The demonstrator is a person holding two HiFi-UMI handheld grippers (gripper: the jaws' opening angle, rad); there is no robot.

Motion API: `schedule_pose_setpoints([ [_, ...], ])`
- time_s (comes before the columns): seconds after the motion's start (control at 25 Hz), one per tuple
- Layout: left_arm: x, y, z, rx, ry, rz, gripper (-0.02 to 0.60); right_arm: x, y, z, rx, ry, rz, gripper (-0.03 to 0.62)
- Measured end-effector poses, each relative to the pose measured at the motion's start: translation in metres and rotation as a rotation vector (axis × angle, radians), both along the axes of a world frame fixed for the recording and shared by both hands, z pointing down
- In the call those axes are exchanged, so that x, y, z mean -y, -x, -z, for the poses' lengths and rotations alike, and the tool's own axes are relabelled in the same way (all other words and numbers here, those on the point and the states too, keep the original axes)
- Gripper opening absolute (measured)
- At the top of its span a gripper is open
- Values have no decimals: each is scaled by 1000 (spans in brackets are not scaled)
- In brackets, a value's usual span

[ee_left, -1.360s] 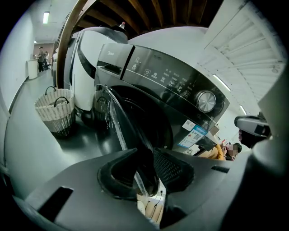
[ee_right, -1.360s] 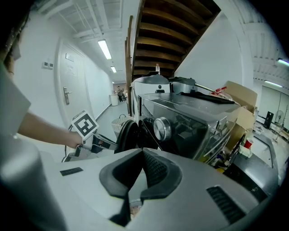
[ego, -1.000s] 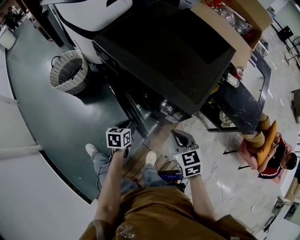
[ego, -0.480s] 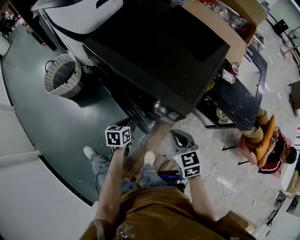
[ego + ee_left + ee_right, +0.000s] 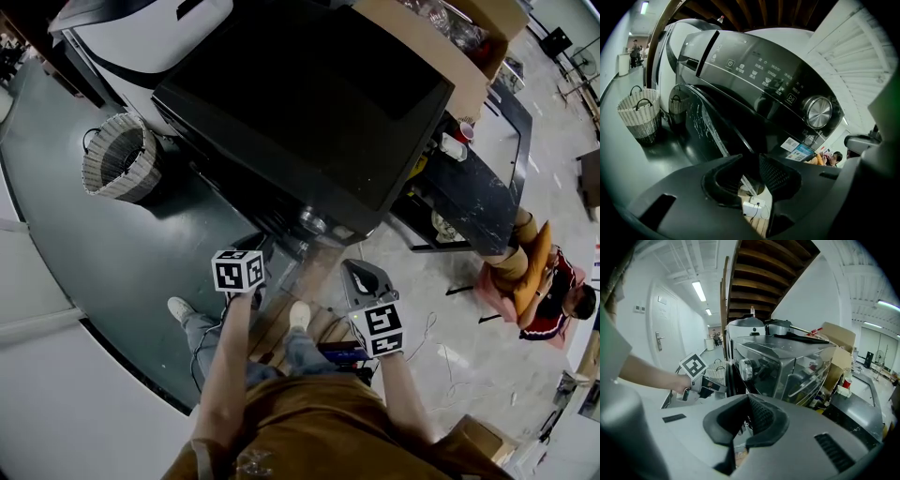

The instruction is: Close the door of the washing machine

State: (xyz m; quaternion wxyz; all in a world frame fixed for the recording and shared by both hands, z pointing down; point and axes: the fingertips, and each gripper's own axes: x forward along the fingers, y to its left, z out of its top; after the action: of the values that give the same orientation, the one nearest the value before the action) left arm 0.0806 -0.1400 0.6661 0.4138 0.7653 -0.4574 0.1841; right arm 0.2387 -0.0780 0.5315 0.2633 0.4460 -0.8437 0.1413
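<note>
On the washing machine (image 5: 309, 103), the door (image 5: 710, 126) stands ajar, swung out from the front. The left claw (image 5: 750, 157) sits just before it, jaws slightly apart, empty. The right claw (image 5: 746, 398) is closed on nothing. Panel print's too small to read; a QR sticker (image 5: 790, 143) shows below the dial (image 5: 819, 111).

Washing machine (image 5: 309, 103) cut off at top edge; panel labels (image 5: 764, 75) unreadable.
</note>
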Motion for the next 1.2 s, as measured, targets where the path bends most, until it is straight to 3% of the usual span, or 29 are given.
schedule_pose_setpoints([
  [0.76, 22, -17, -1, -40, 45, 15, 124, 8, -4, -4, -2, 15, -11, 12],
  [1.2, 18, -15, 2, -4, 13, -5, 149, -13, 5, 25, 23, -57, -18, 13],
])
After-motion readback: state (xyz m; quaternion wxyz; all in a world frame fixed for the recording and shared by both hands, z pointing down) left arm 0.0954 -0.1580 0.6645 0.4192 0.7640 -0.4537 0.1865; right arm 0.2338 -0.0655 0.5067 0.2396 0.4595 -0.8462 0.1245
